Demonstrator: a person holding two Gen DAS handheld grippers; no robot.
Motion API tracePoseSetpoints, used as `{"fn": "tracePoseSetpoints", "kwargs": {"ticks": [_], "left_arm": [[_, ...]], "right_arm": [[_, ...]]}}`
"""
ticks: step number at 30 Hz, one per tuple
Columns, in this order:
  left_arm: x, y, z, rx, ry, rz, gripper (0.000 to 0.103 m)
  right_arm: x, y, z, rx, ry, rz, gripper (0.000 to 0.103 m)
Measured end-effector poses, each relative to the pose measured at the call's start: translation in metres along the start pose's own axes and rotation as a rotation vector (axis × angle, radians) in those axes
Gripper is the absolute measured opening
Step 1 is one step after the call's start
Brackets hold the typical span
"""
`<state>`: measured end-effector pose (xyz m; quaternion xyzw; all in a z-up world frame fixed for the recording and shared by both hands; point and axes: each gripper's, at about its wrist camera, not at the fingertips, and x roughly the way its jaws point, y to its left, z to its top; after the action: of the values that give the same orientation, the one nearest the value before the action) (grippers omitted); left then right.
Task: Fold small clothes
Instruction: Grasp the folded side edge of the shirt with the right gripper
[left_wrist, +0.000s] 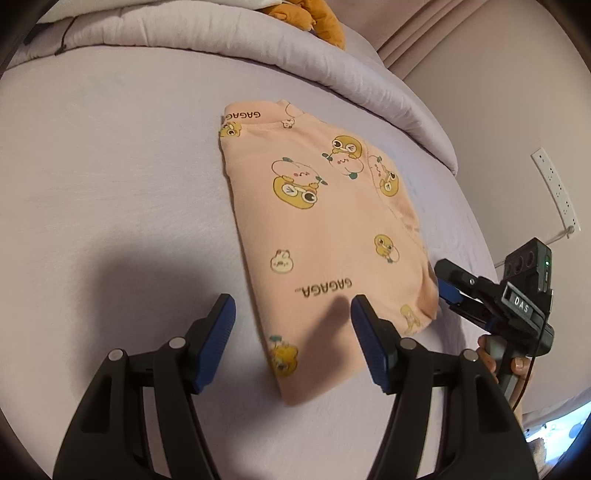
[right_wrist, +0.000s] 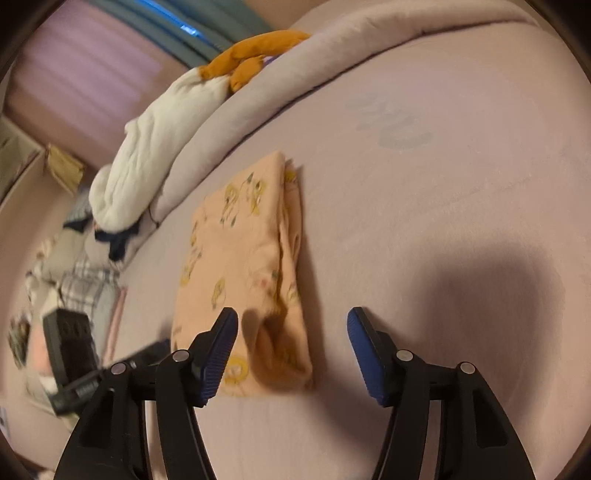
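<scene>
Both tools are open, nothing gripped: left tool (left_wrist: 293, 317) over the garment's (left_wrist: 325, 221) near hem, right tool (right_wrist: 291, 332) at its near right corner. The garment lies folded on the bed (left_wrist: 110, 166). Both near corners should be pinched together, all layers caught.

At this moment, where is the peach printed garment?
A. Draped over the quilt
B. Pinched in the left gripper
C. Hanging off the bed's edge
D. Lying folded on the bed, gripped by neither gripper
D: the garment lies folded flat on the bed, both grippers open.
</scene>
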<state>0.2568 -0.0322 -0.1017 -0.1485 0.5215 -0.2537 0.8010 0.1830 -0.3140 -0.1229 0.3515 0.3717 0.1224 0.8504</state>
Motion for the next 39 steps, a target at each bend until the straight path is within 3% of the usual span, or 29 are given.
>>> {"fn": "tracePoseSetpoints", "kwargs": {"ticks": [14, 30, 35, 39], "left_arm": [[0.025, -0.003, 0.018, 0.001, -0.006, -0.007, 0.065], [0.040, -0.010, 0.033, 0.012, -0.005, -0.009, 0.068], [0.048, -0.013, 0.040, 0.025, 0.008, -0.011, 0.068], [0.047, -0.013, 0.038, 0.032, 0.002, -0.003, 0.063]], "right_arm": [[0.038, 0.011, 0.020, -0.011, 0.044, 0.088, 0.062], [0.055, 0.024, 0.029, -0.105, 0.055, 0.058, 0.062], [0.062, 0.025, 0.032, -0.097, 0.044, 0.063, 0.057], [0.064, 0.027, 0.032, -0.105, 0.042, 0.056, 0.045]]}}
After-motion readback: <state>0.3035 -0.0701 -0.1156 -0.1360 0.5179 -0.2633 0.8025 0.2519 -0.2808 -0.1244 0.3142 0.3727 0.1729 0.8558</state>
